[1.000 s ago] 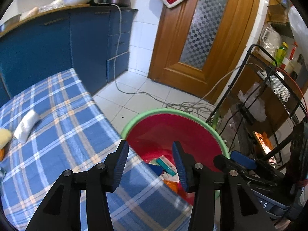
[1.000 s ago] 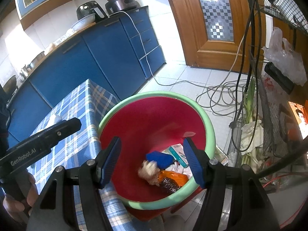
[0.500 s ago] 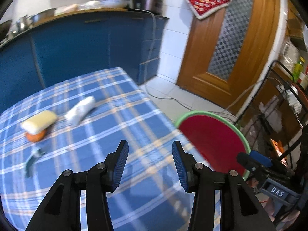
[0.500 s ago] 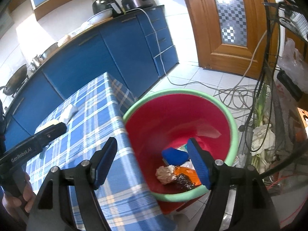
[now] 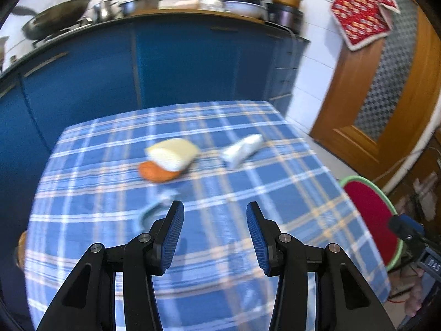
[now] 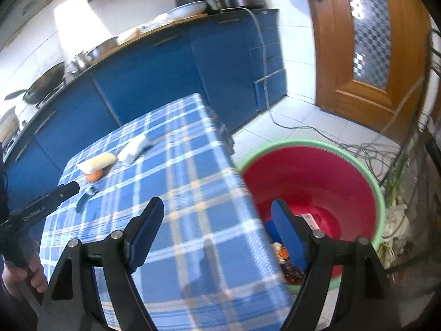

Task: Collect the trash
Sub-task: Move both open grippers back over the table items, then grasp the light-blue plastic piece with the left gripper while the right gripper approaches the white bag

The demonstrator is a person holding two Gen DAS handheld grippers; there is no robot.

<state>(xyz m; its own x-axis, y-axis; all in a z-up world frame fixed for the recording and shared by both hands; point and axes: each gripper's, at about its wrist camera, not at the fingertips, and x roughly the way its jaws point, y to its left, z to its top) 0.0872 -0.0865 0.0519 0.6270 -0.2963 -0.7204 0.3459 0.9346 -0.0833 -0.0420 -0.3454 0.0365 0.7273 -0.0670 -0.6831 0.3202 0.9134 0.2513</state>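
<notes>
A blue checked tablecloth covers the table [image 5: 220, 234] [image 6: 193, 198]. On it lie a pale yellow piece [image 5: 172, 154] [image 6: 96, 162] over an orange piece [image 5: 154, 173] [image 6: 93, 176], a white wrapper [image 5: 242, 149] [image 6: 133, 146] and a small blurred dark scrap [image 5: 154, 207] [image 6: 84, 200]. Beside the table stands a red bin with a green rim [image 5: 372, 215] [image 6: 317, 182], trash at its bottom [image 6: 284, 253]. My left gripper [image 5: 215, 231] hangs open and empty over the cloth. My right gripper [image 6: 217, 231] straddles the table's edge, jaws opening, nothing between them.
Blue kitchen cabinets [image 5: 165, 63] with pans and pots on the counter run behind the table. A wooden door [image 5: 386, 82] stands at the right. Cables [image 6: 358, 149] trail over the tiled floor, and a wire rack [image 6: 430, 110] stands beyond the bin.
Both grippers have swung left, away from the bin and over the table. The trash on the cloth has come to the middle of the left wrist view. The right jaws have widened.
</notes>
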